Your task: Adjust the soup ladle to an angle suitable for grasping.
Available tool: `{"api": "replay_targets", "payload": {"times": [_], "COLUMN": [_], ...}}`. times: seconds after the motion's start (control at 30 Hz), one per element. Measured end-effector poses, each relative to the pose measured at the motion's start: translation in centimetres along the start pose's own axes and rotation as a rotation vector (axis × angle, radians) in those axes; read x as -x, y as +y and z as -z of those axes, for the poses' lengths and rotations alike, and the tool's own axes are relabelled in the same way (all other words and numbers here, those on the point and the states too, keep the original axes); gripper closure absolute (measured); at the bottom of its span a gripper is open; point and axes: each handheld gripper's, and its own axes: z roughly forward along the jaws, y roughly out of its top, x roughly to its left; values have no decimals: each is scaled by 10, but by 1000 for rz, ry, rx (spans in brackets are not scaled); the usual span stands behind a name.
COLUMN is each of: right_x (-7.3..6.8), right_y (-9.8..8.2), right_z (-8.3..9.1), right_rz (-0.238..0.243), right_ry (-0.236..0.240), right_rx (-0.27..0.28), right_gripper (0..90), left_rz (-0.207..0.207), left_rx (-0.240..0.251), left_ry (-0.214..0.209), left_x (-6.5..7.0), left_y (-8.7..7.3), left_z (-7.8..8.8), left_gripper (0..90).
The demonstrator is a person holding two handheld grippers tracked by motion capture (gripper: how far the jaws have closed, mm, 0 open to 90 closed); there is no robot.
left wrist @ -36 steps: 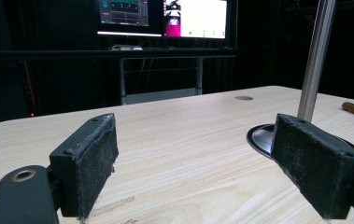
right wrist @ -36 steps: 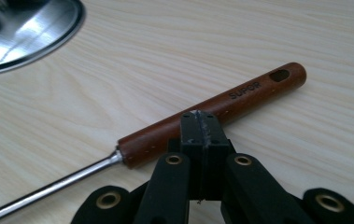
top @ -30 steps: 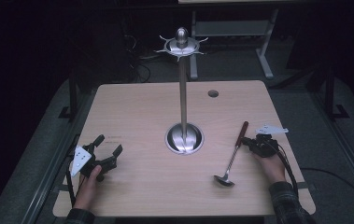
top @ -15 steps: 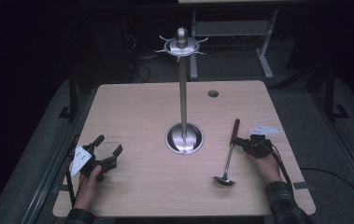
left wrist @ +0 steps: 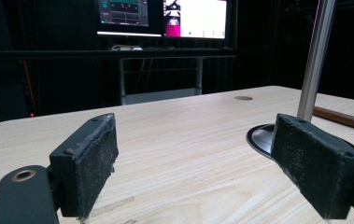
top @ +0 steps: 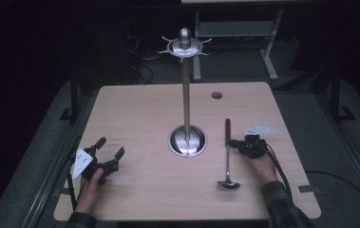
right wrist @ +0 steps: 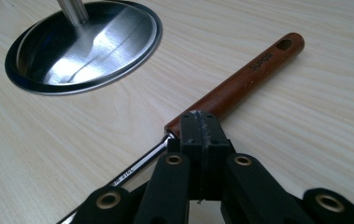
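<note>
Right gripper (right wrist: 201, 122): jaws pressed together, tips at junction of ladle (top: 227, 154) wooden handle and steel shaft; whether anything is pinched between pads, cannot tell. Ladle lies flat on table (top: 144, 109) near right edge, handle toward far edge, bowl toward near edge, just right of stand base (top: 187, 140). Right gripper (top: 244, 145) touches ladle from its right side. Left gripper (top: 106, 154): jaws wide apart, nothing between pads (left wrist: 93, 165), near left edge, well apart from ladle. Stand pole upright at table centre.
</note>
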Motion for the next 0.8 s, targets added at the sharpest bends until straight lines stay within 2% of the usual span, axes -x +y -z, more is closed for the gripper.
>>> {"api": "replay_targets", "payload": {"times": [0.33, 0.53, 0.63, 0.67, 0.8], "right_x": [-5, -3, -4, -6, -14], "right_y": [2, 2, 6, 10, 13], "right_z": [-4, -1, 10, 17, 30], "right_rz": [30, -10, -20, -21, -34], "right_ry": [21, 15, 3, 5, 21], "right_rx": [-1, -11, -30, -59, -102], "right_gripper": [898, 898, 899, 898, 898], "left_rz": [-1, 14, 10, 10, -2], "left_rx": [-1, 7, 4, 3, -4], "left_ry": [0, -1, -3, -3, -3], "left_x": [0, 1, 0, 0, 0], "left_y": [0, 0, 0, 0, 0], "left_z": [0, 0, 0, 0, 0], "left_gripper": [143, 143, 143, 143, 143]}}
